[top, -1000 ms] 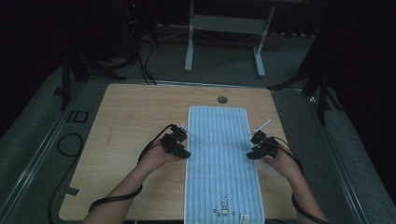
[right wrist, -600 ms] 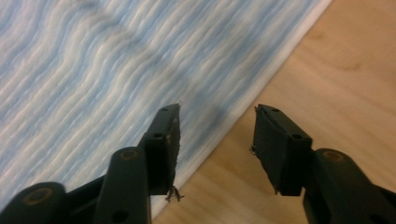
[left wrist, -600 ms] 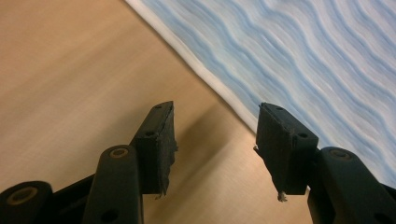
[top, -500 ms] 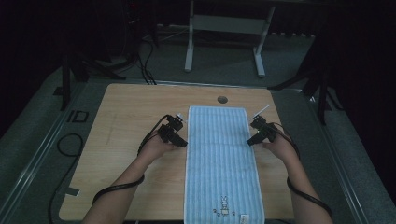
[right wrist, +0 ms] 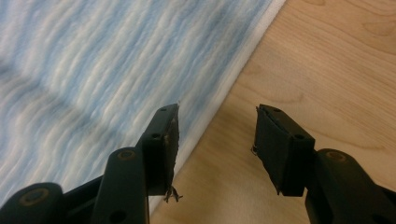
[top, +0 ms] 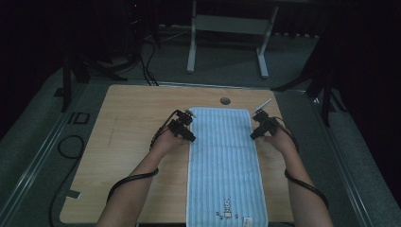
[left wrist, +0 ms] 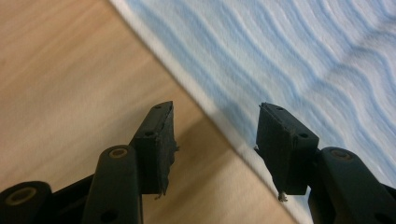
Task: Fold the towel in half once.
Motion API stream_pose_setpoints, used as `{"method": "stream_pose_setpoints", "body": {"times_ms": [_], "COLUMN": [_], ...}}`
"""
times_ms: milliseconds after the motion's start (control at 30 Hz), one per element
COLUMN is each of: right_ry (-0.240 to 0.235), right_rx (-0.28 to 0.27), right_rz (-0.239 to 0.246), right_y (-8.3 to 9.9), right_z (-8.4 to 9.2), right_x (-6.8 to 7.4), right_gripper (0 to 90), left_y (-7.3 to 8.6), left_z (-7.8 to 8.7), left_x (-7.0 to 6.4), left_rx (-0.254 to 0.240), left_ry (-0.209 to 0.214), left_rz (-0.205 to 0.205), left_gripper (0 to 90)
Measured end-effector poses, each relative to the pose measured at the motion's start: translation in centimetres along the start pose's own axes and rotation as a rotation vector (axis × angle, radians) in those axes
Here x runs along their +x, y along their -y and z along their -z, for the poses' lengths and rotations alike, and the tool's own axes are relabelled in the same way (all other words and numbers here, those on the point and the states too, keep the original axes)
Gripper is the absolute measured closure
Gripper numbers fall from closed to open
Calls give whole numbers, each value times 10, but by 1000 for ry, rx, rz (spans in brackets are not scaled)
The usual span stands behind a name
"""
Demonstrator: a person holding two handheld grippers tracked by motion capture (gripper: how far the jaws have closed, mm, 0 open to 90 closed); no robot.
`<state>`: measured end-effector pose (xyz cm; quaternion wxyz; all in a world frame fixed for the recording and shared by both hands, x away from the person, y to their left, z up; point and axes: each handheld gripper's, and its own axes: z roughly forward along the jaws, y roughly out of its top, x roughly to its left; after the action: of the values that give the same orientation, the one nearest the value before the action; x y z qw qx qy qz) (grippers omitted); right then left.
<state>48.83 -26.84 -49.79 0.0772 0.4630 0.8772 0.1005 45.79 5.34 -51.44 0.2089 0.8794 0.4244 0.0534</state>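
High view showed the left gripper at nine o'clock of the towel and the right gripper at three o'clock. Both had just been opening their jaws, which stood apart over the towel's edges, gripping nothing.

Ribbed terry-cloth towel on matt wood-grain table.

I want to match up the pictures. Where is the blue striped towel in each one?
High view: the blue striped towel lies lengthwise in the middle of the wooden table, running to the near edge.
Left gripper view: it fills the upper right, past the fingers.
Right gripper view: it fills the upper left.
Shared landmark: the towel's white side edge against the wood.
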Motion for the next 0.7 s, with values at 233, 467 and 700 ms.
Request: {"method": "stream_pose_setpoints", "body": {"times_ms": [233,467,700], "right_ry": [-33,-21,-44], "right_rx": [25,67,81], "right_rz": [-57,-14,-8], "right_y": [-11,-16,-18], "right_z": [-16,-23,-23], "right_x": [-5,3,5], "right_gripper": [520,565,696], "left_y": [-12,-15,-16], "left_z": [-13,-20,-21], "left_x": [-7,-1,-4], "left_rx": [36,38,36], "left_ry": [-44,-47,-48], "left_rz": [-56,-34,-42], "left_gripper": [480,482,526]}}
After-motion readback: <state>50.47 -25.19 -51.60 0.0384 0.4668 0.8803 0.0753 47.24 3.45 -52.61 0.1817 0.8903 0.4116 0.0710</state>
